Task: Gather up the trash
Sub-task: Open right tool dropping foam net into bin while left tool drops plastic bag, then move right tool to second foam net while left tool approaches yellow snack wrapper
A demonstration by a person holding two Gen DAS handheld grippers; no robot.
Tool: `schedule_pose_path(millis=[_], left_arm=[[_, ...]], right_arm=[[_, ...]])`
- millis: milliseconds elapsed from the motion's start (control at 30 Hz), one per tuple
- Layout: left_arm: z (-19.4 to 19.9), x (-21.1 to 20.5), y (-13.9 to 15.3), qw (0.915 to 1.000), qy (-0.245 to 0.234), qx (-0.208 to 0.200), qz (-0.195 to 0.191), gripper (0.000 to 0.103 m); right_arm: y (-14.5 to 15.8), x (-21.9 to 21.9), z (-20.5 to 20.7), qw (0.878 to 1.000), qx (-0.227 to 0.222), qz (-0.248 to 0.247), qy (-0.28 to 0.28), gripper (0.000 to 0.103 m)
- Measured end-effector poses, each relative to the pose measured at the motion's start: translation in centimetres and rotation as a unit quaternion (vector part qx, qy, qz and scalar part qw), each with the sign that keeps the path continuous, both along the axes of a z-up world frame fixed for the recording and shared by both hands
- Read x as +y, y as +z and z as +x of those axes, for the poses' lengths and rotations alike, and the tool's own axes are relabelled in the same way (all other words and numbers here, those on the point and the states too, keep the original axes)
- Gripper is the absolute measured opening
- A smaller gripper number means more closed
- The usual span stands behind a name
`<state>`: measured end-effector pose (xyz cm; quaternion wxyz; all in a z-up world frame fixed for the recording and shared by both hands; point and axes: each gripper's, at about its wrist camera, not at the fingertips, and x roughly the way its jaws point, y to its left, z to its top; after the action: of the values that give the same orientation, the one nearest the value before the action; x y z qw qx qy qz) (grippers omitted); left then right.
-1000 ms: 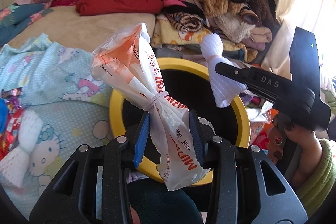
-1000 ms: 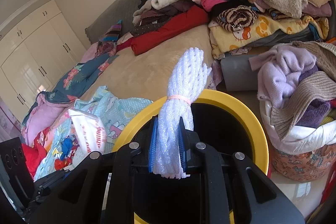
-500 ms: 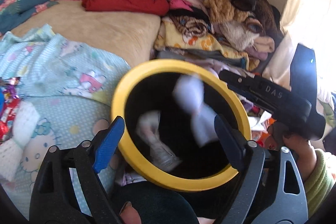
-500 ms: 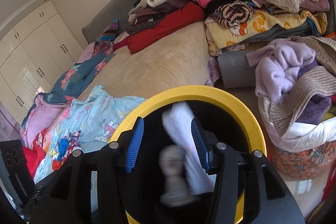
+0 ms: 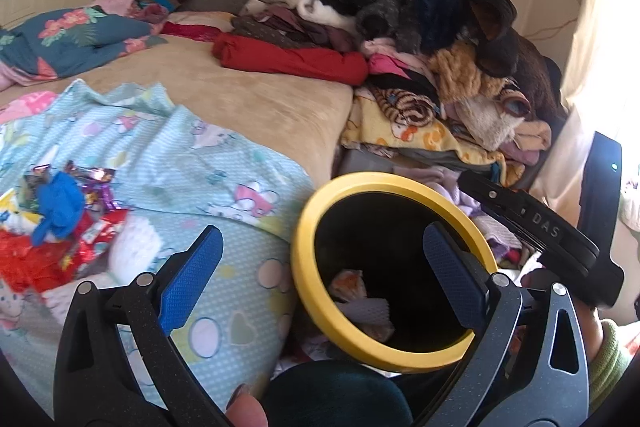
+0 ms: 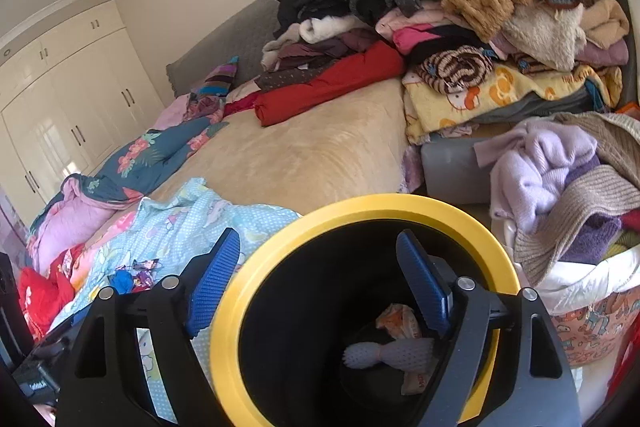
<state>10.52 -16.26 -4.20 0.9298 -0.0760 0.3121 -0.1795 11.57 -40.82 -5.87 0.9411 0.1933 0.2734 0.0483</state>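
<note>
Hovering over the yellow-rimmed bin (image 6: pixel 360 205), right gripper (image 6: pixel 320 279) spread wide, holding nothing. Lying at the bin's bottom, below and between those blue pads: white foam net (image 6: pixel 384 351) beside orange-printed plastic bag (image 6: pixel 400 319). Left gripper (image 5: pixel 320 271) likewise wide apart and bare, one pad over the blue cartoon sheet (image 5: pixel 240 307), the other over the bin's mouth. More trash on the sheet off to the left: blue glove (image 5: pixel 60 207), red wrappers (image 5: pixel 32 259), another white foam net (image 5: pixel 132 247). Clothes heap (image 5: pixel 420 47) piled behind.
</note>
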Motion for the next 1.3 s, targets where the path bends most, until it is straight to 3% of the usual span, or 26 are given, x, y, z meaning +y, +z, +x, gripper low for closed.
schedule_pose_path(millis=[300,1300], left_arm=[[-0.4,3.2,1.3,0.9989,0.043,-0.021,-0.002,0.092],[-1.8,13.0,2.9,0.9884,0.142,-0.05,-0.016,0.092]], right_arm=[[1.1,2.4,-0.8,1.0,-0.022,-0.007,0.009,0.085],[1.9,13.5,-2.6,0.992,-0.029,-0.066,0.102,0.091]])
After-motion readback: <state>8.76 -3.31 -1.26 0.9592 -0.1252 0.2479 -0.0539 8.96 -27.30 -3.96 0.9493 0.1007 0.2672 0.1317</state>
